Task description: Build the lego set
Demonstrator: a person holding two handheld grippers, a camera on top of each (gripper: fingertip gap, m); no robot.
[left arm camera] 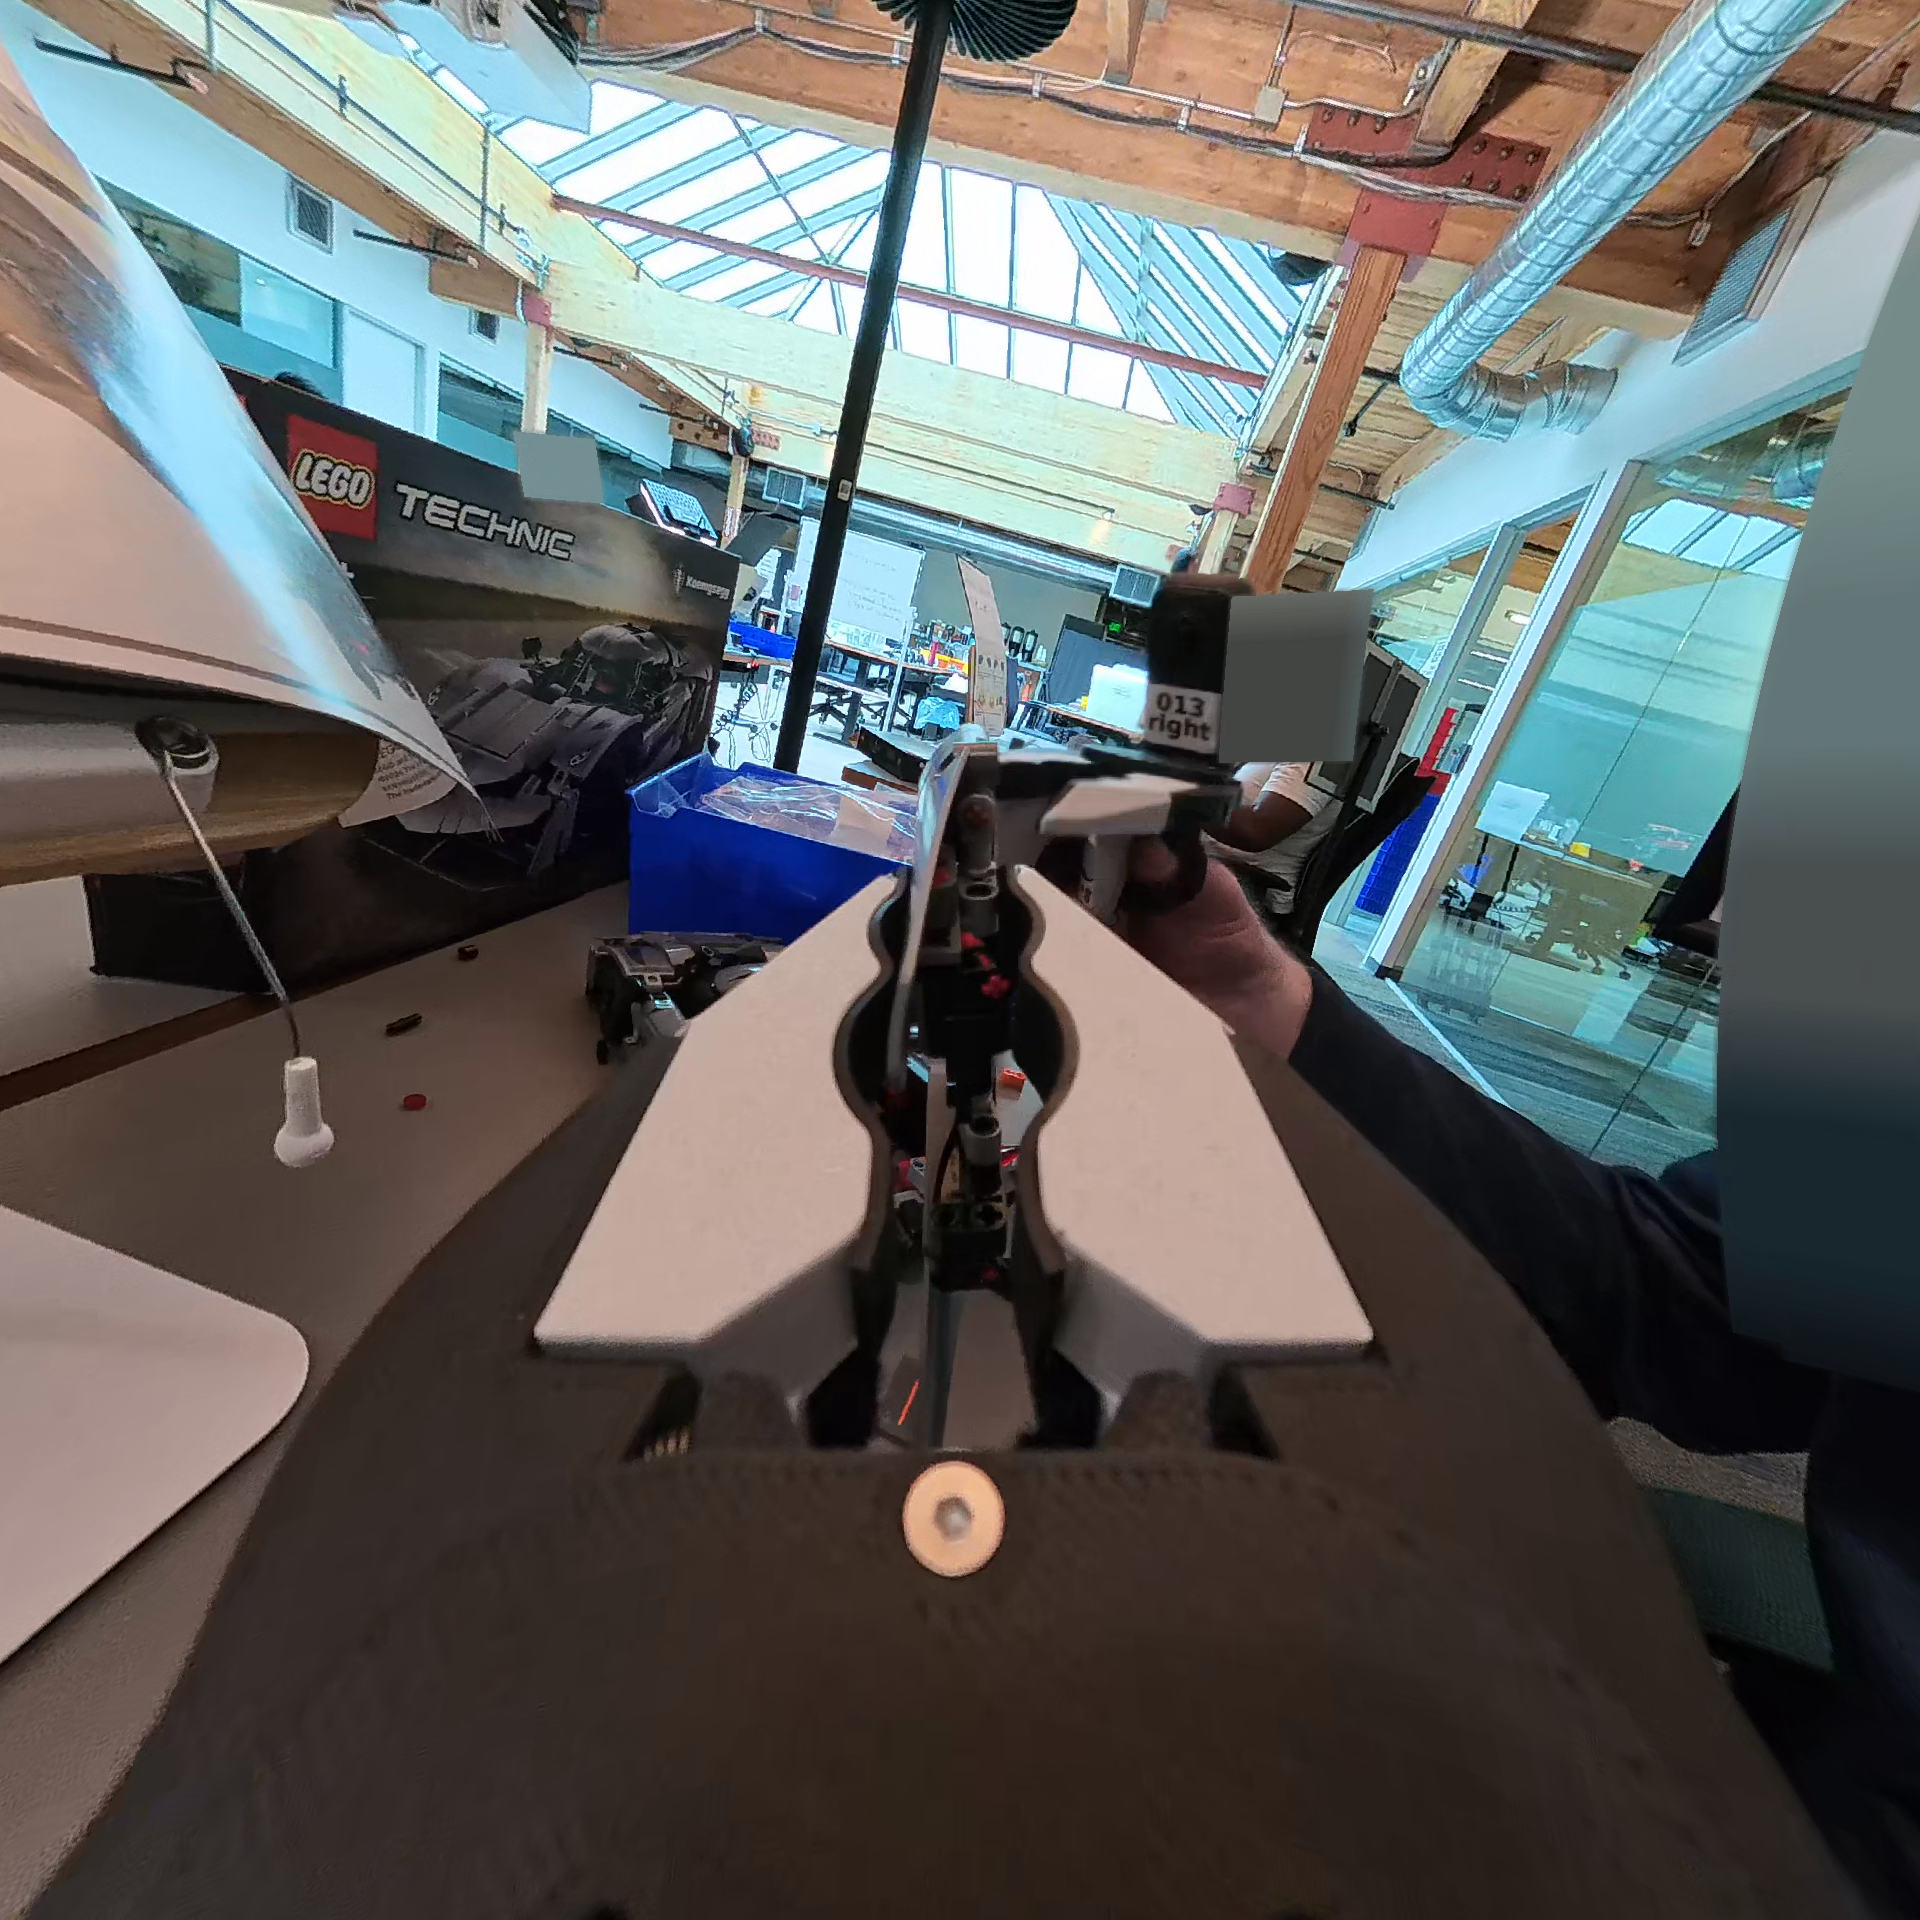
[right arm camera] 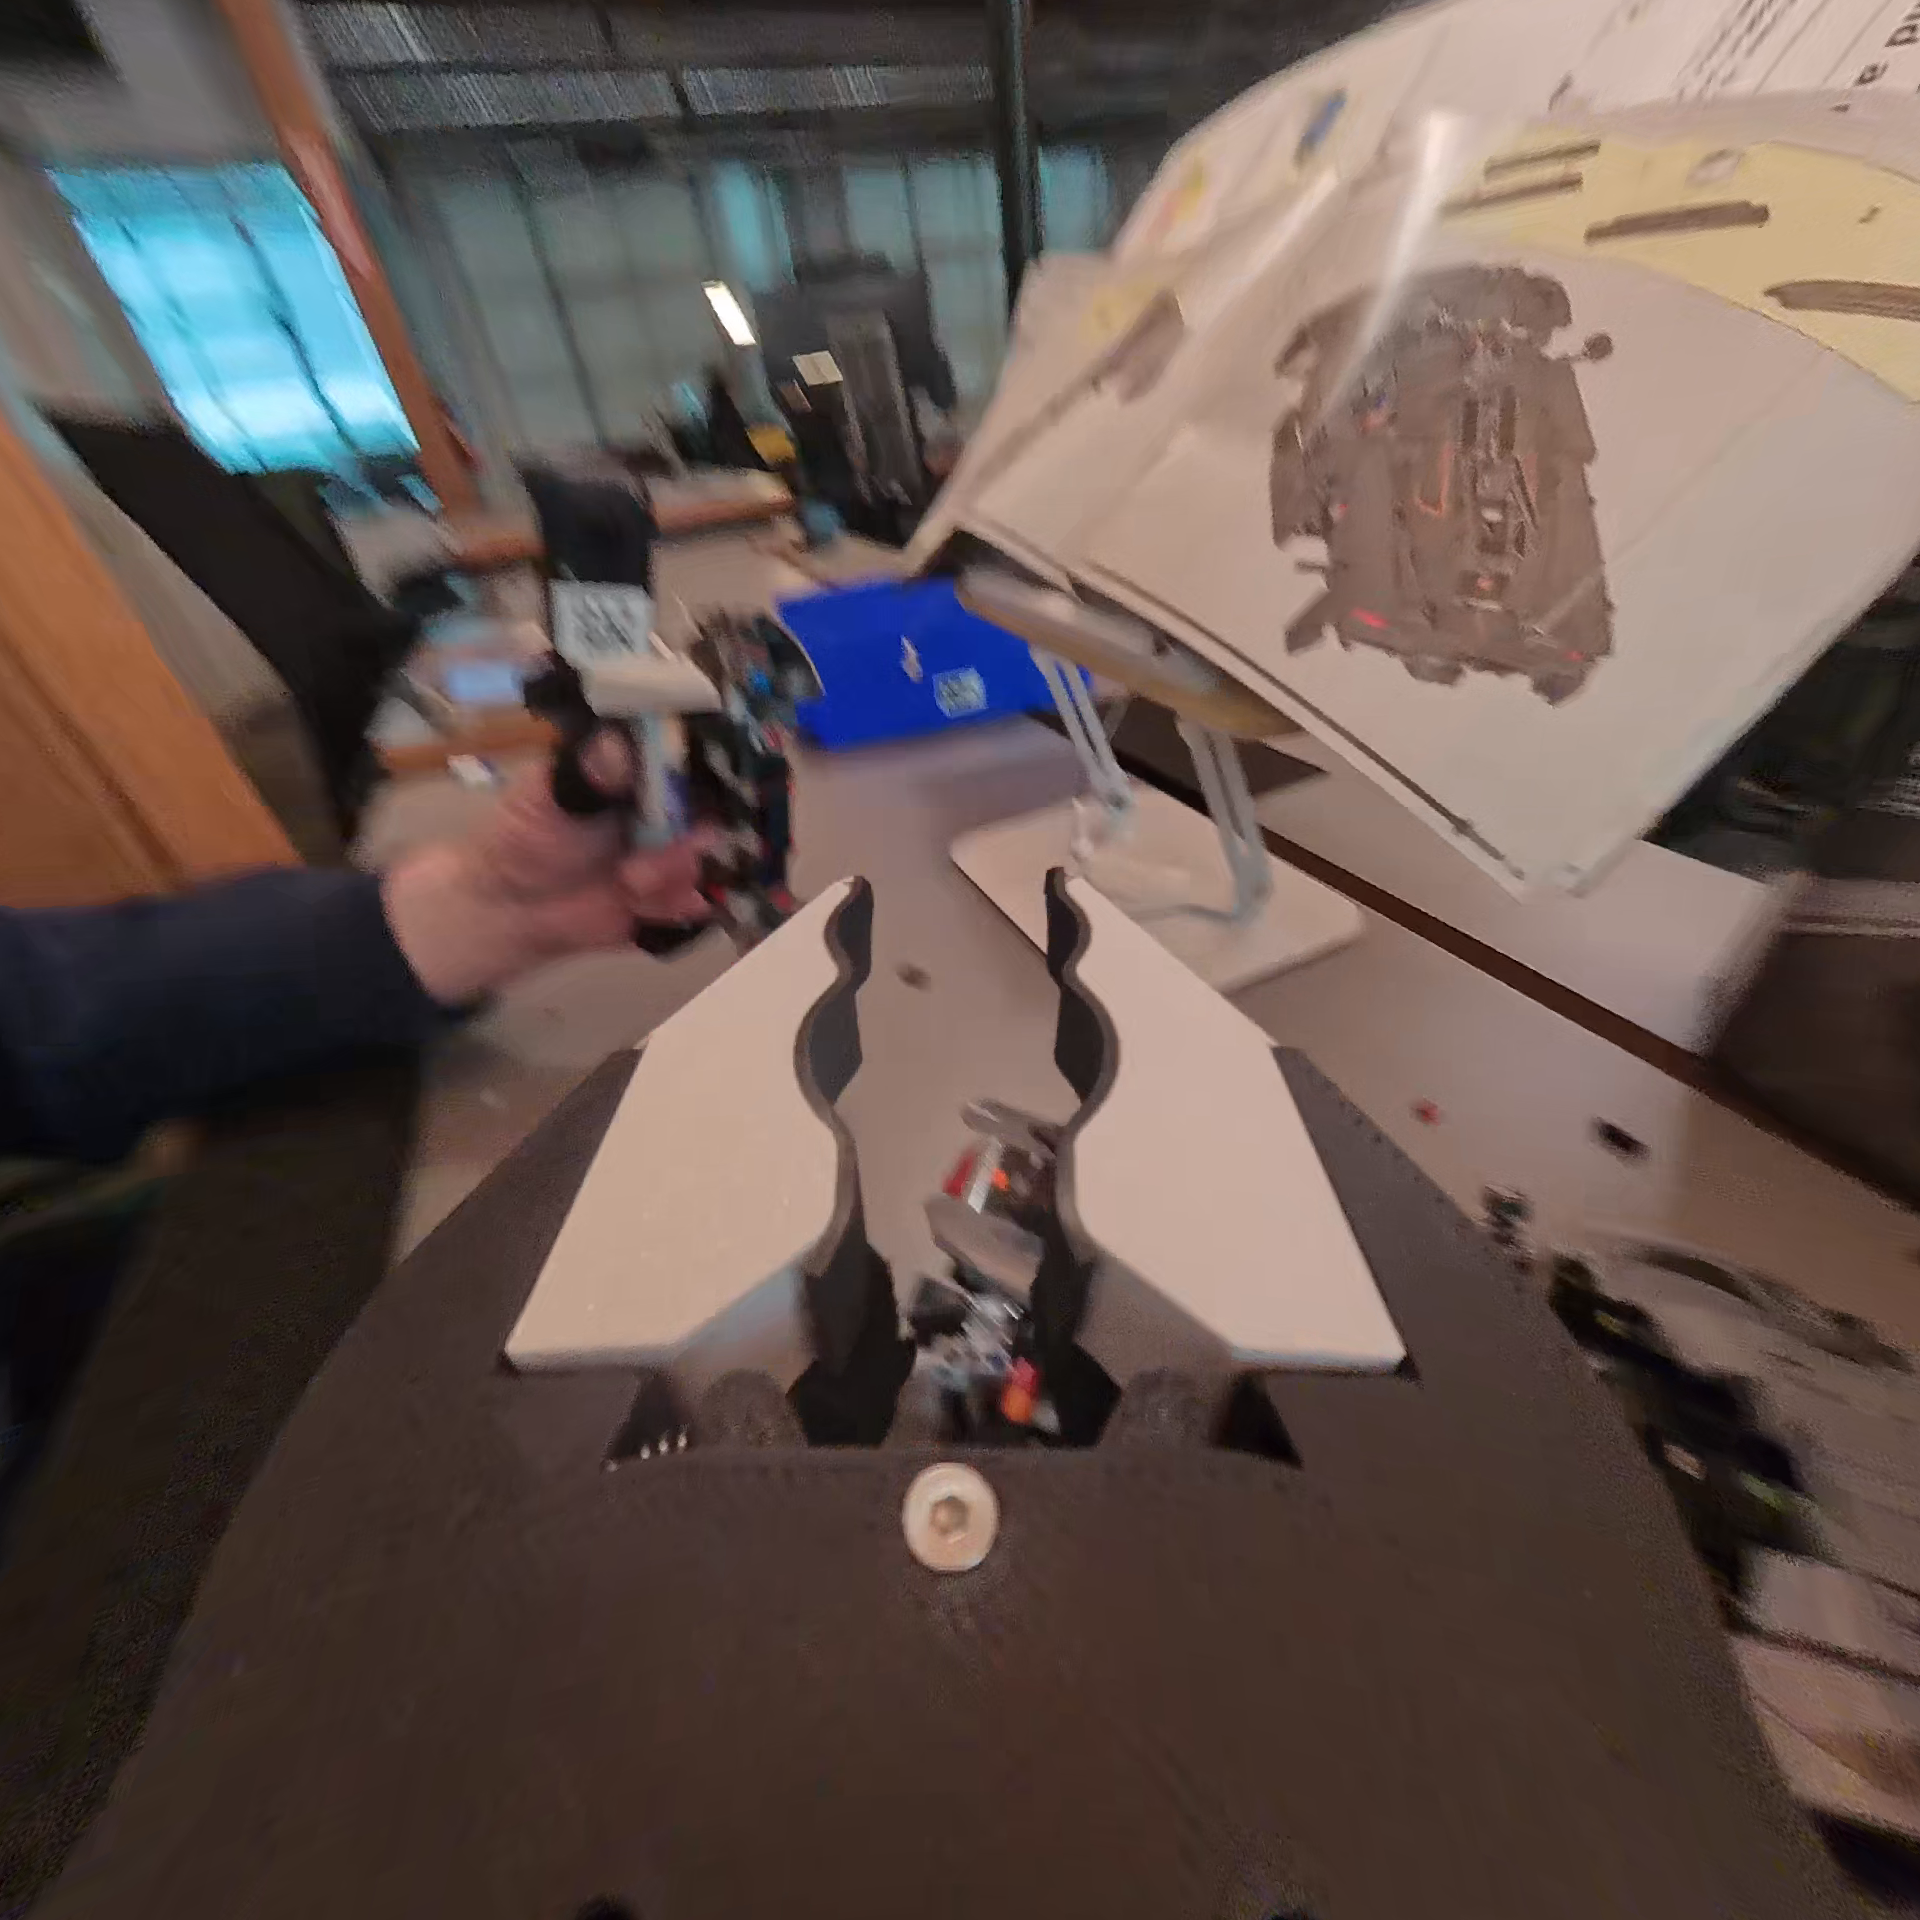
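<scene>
Between the left tool (left arm camera: 956, 894) fingers at 12 o'clock | slim black-grey lego assembly (left arm camera: 961, 1049) with red pins was clamped, upright | right tool (right arm camera: 956, 904) stood apart, loose lego piece (right arm camera: 987, 1236) between.

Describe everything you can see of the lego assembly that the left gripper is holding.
The lego assembly is a narrow, long sub-build of dark grey and black Technic pieces with small red pins and a pale curved panel along its left side. It looks like hard plastic. It stands lengthwise between the fingers of the left gripper, which are shut on it, and sticks out past their tips. It is held in the air above the table. Whether the right gripper touches its far end is unclear.
</scene>
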